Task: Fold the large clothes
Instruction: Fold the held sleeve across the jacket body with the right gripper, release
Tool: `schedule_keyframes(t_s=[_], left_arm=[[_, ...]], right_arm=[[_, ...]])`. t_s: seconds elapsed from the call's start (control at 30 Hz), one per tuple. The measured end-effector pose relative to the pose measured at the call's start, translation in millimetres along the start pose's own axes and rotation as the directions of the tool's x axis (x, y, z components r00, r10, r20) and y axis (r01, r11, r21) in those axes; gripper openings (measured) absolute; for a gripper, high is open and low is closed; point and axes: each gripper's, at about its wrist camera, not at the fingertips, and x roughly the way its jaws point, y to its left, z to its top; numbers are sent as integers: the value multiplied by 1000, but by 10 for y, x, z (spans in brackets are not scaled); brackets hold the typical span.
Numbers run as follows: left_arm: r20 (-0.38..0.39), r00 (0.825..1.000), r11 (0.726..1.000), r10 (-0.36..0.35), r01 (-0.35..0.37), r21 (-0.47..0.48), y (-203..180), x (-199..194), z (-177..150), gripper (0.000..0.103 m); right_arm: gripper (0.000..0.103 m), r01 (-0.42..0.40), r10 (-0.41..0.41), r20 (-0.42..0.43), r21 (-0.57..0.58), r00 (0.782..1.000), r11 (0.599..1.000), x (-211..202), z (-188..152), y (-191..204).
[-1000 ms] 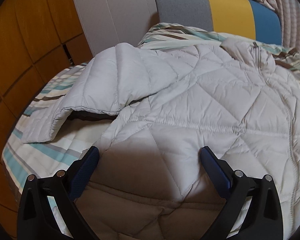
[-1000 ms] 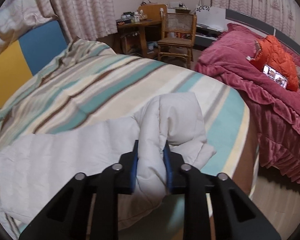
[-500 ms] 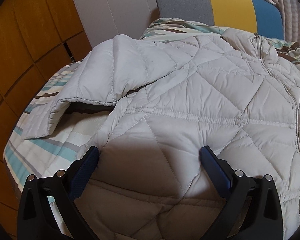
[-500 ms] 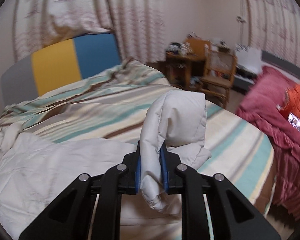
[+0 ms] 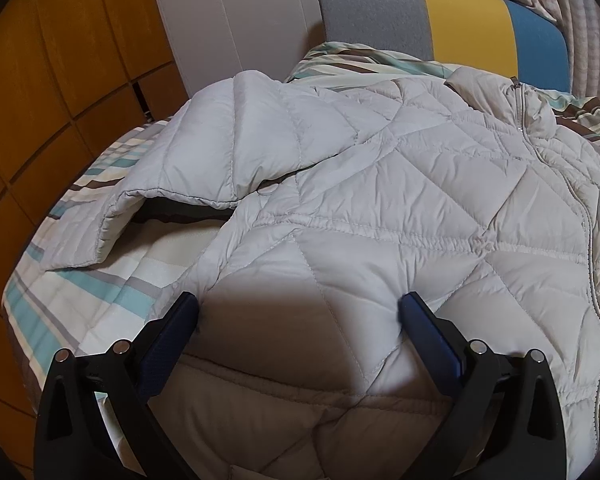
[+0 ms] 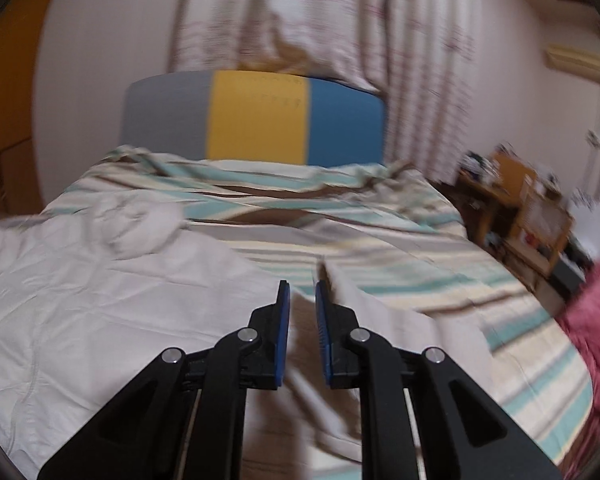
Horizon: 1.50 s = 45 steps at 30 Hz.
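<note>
A pale grey quilted puffer jacket [image 5: 380, 200] lies front-up on a striped bed, zipper to the right, its left sleeve [image 5: 204, 168] bent out over the bedspread. My left gripper [image 5: 298, 308] is wide open and empty, just above the jacket's lower body. In the right wrist view the jacket [image 6: 120, 300] spreads at the left, blurred. My right gripper [image 6: 302, 292] is nearly closed on the jacket's other sleeve [image 6: 380, 320], which runs between the jaws and drapes to the right.
The bed has a striped teal, cream and brown cover [image 6: 380, 248] and a grey, yellow and blue headboard [image 6: 256, 116]. Orange wood panels [image 5: 40, 100] stand left of the bed. A wooden desk [image 6: 512, 208] and a red bed [image 6: 596, 320] are at the right.
My right gripper has swung left towards the headboard, carrying the sleeve, which now lies low between the jaws instead of standing up. The left gripper has barely moved and stays open.
</note>
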Motion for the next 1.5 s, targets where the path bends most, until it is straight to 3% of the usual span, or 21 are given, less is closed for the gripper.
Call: schedule_keyframes(t_s=[0.1, 0.17, 0.2, 0.23, 0.27, 0.3, 0.47, 0.6, 0.67, 0.73, 0.77, 0.83, 0.97, 1.17, 1.33, 1.5], left_arm=[[1, 1000, 1000, -3, 3, -4, 6, -4, -5, 100], [0, 1000, 1000, -5, 5, -6, 8, -6, -3, 100], [0, 1000, 1000, -7, 7, -8, 12, -9, -4, 100], [0, 1000, 1000, -7, 8, -9, 10, -11, -7, 100], [0, 1000, 1000, -7, 7, -9, 7, -13, -7, 100], [0, 1000, 1000, -4, 4, -7, 0, -20, -4, 100], [-15, 1000, 1000, -10, 10, -6, -4, -51, 39, 100], [-24, 999, 999, -29, 28, -42, 41, -101, 65, 100], [-22, 999, 999, -29, 29, -41, 40, -124, 69, 100], [-21, 999, 999, -29, 29, -36, 29, -149, 74, 100], [-19, 999, 999, -30, 29, -34, 28, -162, 77, 100], [-12, 999, 999, -31, 30, -34, 27, -192, 84, 100], [-7, 999, 997, -33, 33, -64, 65, -216, 121, 100], [-2, 999, 994, -52, 52, -92, 127, -283, 140, 100], [0, 999, 994, -53, 53, -101, 165, -336, 114, 100], [-2, 998, 990, -64, 63, -122, 238, -388, 113, 100]], right_arm=[[11, -54, 55, 1, -74, 999, 996, 84, 53, 332], [10, -90, 86, -42, -101, 995, 991, 165, 64, 458], [14, -91, 86, -51, -97, 995, 991, 179, 58, 464], [39, -79, 74, -60, -86, 995, 993, 177, 29, 426], [71, -64, 60, -59, -71, 996, 995, 162, -4, 379], [74, -47, 45, -47, -53, 998, 997, 139, -28, 313], [72, 47, -47, -62, -3, 997, 999, 10, -176, -71], [70, 96, -92, -155, 21, 984, 995, 199, -279, -307], [43, 102, -91, -202, 43, 975, 994, 318, -309, -411], [23, 93, -75, -243, 64, 967, 994, 441, -344, -499], [16, 89, -68, -247, 75, 967, 993, 455, -338, -523], [14, 68, -46, -220, 92, 974, 993, 388, -275, -513], [13, -29, 37, -139, 54, 990, 998, 177, -53, -188], [13, -207, 203, -93, -39, 975, 978, 19, 125, 532], [13, -317, 308, -100, -92, 946, 944, 53, 108, 1106], [13, -421, 403, -142, -130, 904, 898, 138, 18, 1588]])
